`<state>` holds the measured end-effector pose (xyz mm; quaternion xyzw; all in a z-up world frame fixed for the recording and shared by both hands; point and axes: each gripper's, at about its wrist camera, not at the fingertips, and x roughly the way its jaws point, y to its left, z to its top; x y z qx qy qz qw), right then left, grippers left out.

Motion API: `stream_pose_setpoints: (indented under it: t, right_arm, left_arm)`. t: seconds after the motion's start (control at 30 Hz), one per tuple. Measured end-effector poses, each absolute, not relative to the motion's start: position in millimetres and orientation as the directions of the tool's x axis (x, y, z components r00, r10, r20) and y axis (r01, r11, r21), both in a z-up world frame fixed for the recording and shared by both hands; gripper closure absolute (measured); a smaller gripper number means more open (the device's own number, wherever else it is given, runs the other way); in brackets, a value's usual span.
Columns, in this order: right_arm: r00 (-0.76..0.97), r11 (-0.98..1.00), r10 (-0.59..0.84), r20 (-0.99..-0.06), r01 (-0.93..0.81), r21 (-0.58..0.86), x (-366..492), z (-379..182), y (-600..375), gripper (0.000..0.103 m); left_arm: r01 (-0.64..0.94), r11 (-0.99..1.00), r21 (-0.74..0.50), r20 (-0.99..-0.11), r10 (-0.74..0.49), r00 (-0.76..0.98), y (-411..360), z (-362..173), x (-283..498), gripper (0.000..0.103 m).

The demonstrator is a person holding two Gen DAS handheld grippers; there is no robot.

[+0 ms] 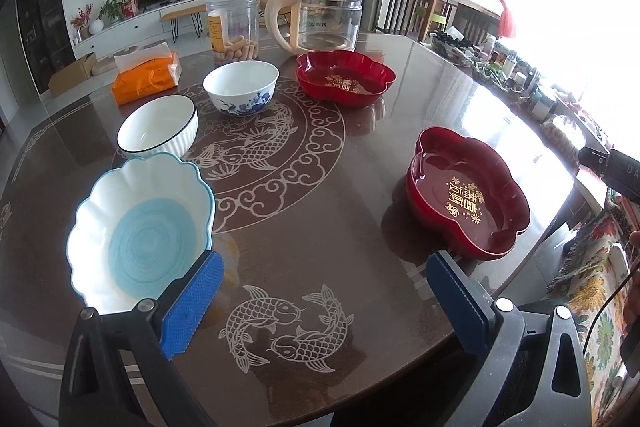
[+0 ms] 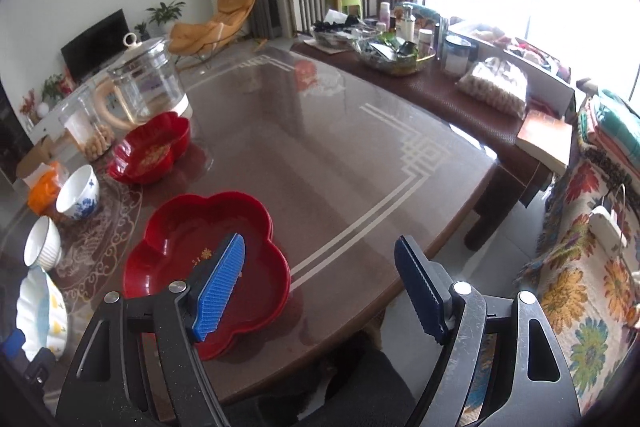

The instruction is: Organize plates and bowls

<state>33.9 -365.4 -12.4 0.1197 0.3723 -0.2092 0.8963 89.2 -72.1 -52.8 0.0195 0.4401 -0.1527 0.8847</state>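
A glossy brown table [image 1: 360,155] inlaid with pale fish and cloud patterns is seen from both wrist cameras. The left gripper [image 1: 320,291] is held with its blue-padded jaws wide apart above the near edge of the table, nothing between them; its left finger lies just beside the rim of a scalloped white dish with a pale blue centre [image 1: 140,231], though contact cannot be told. Behind that dish a ribbed white bowl with a dark rim [image 1: 158,125] is set, and further back a white bowl painted with blue flowers [image 1: 241,87]. The right gripper [image 2: 320,287] is likewise spread open and empty; its left finger is seen over the near red flower-shaped plastic dish with gold lettering [image 2: 200,259], which rests near the table's front edge. A second red flower-shaped dish [image 2: 150,149] stands well apart from the first, toward the back, just in front of a clear glass kettle with a cream handle [image 1: 326,15]. A clear plastic jar holding snacks [image 1: 233,27] and an orange tissue pack [image 1: 146,77] are placed beside the kettle and bowls.
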Motion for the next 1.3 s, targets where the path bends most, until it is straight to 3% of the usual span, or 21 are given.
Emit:
stream_pose_setpoints:
  t: [0.13, 0.2, 0.37, 0.43, 0.47, 0.57, 0.7, 0.77, 0.83, 0.9, 0.93, 1.03, 1.13, 1.2, 1.3]
  right_arm:
    - [0.575, 0.901, -0.272, -0.772, 0.435, 0.006, 41.9, 12.0, -349.6, 0.022]
    - [0.572, 0.906, -0.295, -0.765, 0.423, -0.033, 40.5, 28.3, -341.8, 0.023]
    - [0.884, 0.945, -0.164, -0.437, 0.268, 0.188, -2.8, 96.5, -330.0, 0.022]
    - [0.935, 0.965, -0.054, -0.351, 0.139, 0.222, 3.1, 106.7, -325.9, 0.015]
    - [0.926, 0.966, -0.001, -0.378, 0.098, 0.238, 14.1, 102.6, -326.2, 0.015]
    - [0.757, 0.946, 0.118, -0.642, 0.111, 0.304, 63.6, 57.3, -323.6, 0.015]
    - [0.656, 0.947, 0.058, -0.752, 0.203, 0.25, 86.9, 3.0, -314.9, 0.015]
    - [0.665, 0.937, 0.067, -0.743, 0.213, 0.276, 91.6, 2.1, -316.7, 0.015]
    - [0.704, 0.935, 0.039, -0.709, 0.225, 0.275, 95.1, 20.8, -317.4, 0.015]
    - [0.777, 0.943, -0.021, -0.63, 0.225, 0.247, 91.0, 52.9, -315.1, 0.015]
    - [0.815, 0.949, -0.044, -0.578, 0.215, 0.232, 89.6, 69.1, -310.3, 0.015]
    - [0.852, 0.951, -0.074, -0.518, 0.217, 0.221, 102.1, 94.0, -299.2, 0.014]
    - [0.754, 0.929, 0.119, -0.646, 0.146, 0.341, 156.0, 65.4, -298.3, 0.014]
    - [0.734, 0.891, 0.212, -0.646, 0.127, 0.437, 174.8, 39.4, -301.7, 0.015]
    - [0.701, 0.847, 0.226, -0.677, 0.202, 0.492, 196.1, 18.0, -311.7, 0.015]
  left_arm:
    - [0.306, 0.952, -0.003, -0.844, -0.166, 0.51, -78.7, -45.9, 104.7, 0.002]
    - [0.336, 0.942, -0.011, -0.841, -0.191, 0.506, -77.6, -33.1, 108.0, 0.002]
    - [0.453, 0.861, -0.232, -0.749, -0.455, 0.481, -66.0, 11.9, 114.0, 0.002]
    - [0.462, 0.836, -0.295, -0.77, -0.494, 0.403, -69.6, 11.4, 123.7, 0.002]
    - [0.463, 0.84, -0.282, -0.803, -0.471, 0.366, -74.0, 5.5, 126.8, 0.002]
    - [0.471, 0.867, -0.162, -0.864, -0.355, 0.357, -87.7, -18.2, 125.4, 0.002]
    - [0.453, 0.881, -0.132, -0.912, -0.287, 0.292, -87.8, -44.4, 134.6, 0.003]
    - [0.447, 0.875, -0.186, -0.907, -0.328, 0.263, -83.2, -32.2, 151.9, 0.014]
    - [0.44, 0.883, -0.164, -0.877, -0.335, 0.345, -80.8, 6.5, 170.0, 0.014]
    - [0.435, 0.889, -0.147, -0.799, -0.366, 0.477, -76.3, 55.1, 184.7, 0.012]
    - [0.434, 0.889, -0.142, -0.747, -0.385, 0.542, -73.6, 75.2, 190.5, 0.004]
    - [0.517, 0.838, -0.173, -0.589, -0.509, 0.628, -68.1, 90.3, 210.6, 0.0]
    - [0.483, 0.861, -0.158, -0.8, -0.398, 0.449, -85.7, 41.6, 257.7, 0.0]
    - [0.455, 0.879, -0.143, -0.828, -0.358, 0.431, -85.5, 16.9, 274.7, 0.0]
    - [0.429, 0.9, -0.07, -0.835, -0.288, 0.468, -83.7, 2.7, 299.8, 0.0]
